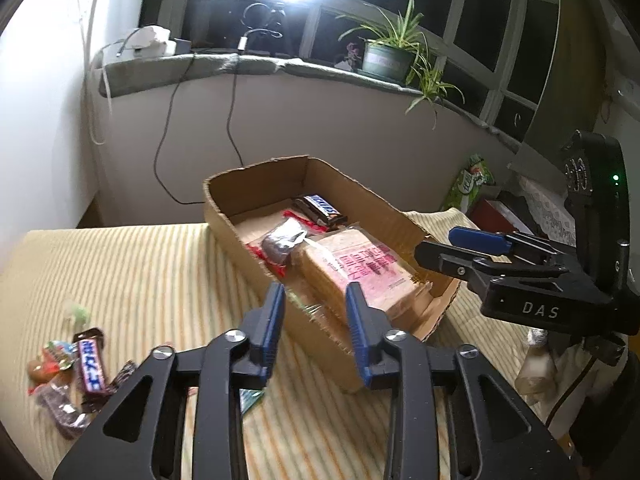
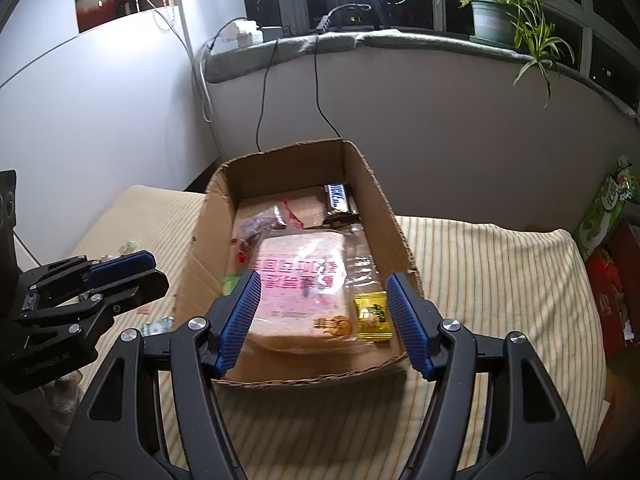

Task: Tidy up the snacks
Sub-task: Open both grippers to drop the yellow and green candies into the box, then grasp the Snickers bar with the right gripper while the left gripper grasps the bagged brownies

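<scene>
An open cardboard box stands on the striped cloth. In it lie a bagged loaf of bread, a Snickers bar, a yellow candy and small wrapped snacks. My left gripper is open and empty above the box's near left wall. My right gripper is open and empty above the box's near end, over the bread. A pile of loose snacks lies on the cloth at the left.
The striped cloth covers the surface. A green snack bag and red boxes stand at the right. A windowsill with a potted plant and cables runs behind.
</scene>
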A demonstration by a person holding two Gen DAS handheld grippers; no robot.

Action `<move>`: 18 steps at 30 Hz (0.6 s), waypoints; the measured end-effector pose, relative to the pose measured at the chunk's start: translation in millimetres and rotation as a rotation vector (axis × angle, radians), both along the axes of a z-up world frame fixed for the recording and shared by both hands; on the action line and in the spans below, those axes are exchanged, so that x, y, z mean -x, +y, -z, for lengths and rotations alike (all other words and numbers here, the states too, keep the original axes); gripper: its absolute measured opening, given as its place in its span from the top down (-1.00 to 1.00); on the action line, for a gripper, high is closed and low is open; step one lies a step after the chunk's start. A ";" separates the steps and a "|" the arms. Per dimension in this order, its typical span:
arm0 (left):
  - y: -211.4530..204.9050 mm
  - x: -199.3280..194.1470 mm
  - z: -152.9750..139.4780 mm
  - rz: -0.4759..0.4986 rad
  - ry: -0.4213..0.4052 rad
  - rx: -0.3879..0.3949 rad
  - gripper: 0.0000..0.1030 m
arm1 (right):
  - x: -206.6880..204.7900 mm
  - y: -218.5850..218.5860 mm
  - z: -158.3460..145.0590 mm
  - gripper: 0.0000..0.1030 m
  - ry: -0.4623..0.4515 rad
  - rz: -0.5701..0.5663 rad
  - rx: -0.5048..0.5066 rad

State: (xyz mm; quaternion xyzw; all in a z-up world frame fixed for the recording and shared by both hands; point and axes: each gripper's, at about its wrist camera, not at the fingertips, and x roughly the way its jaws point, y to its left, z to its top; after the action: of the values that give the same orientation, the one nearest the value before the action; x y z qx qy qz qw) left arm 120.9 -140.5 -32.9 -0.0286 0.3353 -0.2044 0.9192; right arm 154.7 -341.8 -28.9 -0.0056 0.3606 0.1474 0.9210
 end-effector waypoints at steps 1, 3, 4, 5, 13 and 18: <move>3.6 1.7 -0.7 -0.008 -0.002 0.002 0.30 | 2.0 2.3 -1.5 -0.32 -0.003 -0.004 -0.002; 12.6 5.8 -2.0 -0.024 -0.005 0.008 0.30 | 6.2 9.3 -5.0 -0.32 -0.007 -0.020 -0.003; 16.8 8.3 -2.7 -0.033 -0.008 0.010 0.30 | 7.0 12.1 -6.3 -0.32 -0.008 -0.024 -0.002; 21.7 10.8 -3.4 -0.043 -0.010 0.012 0.30 | 8.3 15.8 -7.3 -0.32 -0.009 -0.033 -0.002; 62.8 31.7 -3.9 -0.131 -0.016 0.008 0.23 | 19.7 48.3 -10.5 -0.32 -0.011 -0.106 -0.004; 96.8 46.5 2.1 -0.217 -0.002 0.009 0.20 | 24.6 72.2 -12.0 -0.32 -0.005 -0.157 -0.016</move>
State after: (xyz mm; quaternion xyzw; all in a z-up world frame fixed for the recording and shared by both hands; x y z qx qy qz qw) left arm 74.4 -43.7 -35.0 -0.0687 0.3286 -0.1054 0.9361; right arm 130.1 -269.7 -16.8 -0.0268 0.3557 0.2221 0.9074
